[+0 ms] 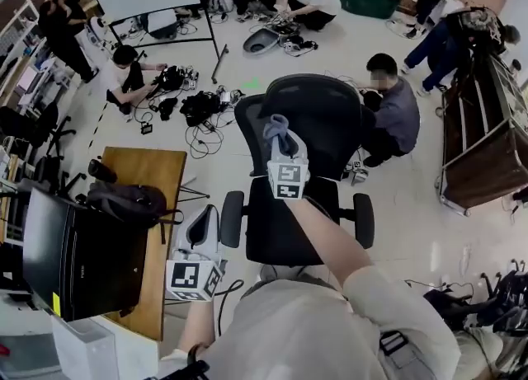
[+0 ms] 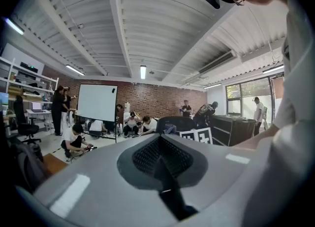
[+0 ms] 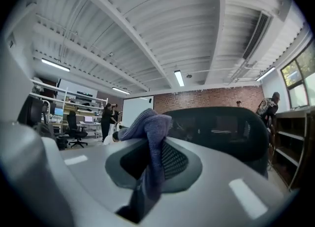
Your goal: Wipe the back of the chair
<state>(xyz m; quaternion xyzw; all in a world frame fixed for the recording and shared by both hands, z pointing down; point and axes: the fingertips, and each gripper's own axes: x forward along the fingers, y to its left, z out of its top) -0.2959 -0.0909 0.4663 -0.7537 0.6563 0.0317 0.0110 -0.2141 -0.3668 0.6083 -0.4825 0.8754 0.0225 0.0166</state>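
Both tongs closed: the right tongs (image 1: pixel 279 138) pinch a cloth (image 1: pixel 275 125) at the chair (image 1: pixel 285 226), and the left tongs (image 1: pixel 205 223) are pressed together on nothing.
In the right gripper view the blue-grey cloth (image 3: pixel 146 125) bunches up out of the right tongs (image 3: pixel 147 172) and droops over them, with the black backrest (image 3: pixel 231 127) just beyond; whether cloth and backrest touch cannot be told. From the head view the backrest (image 1: pixel 322 114) faces the far side of the room, the seat and 2 armrests nearer. The left tongs (image 2: pixel 165 172) are held low, near and to the left of the seat, beside a wooden counter (image 1: pixel 157 172) carrying a black bag (image 1: pixel 124 201).
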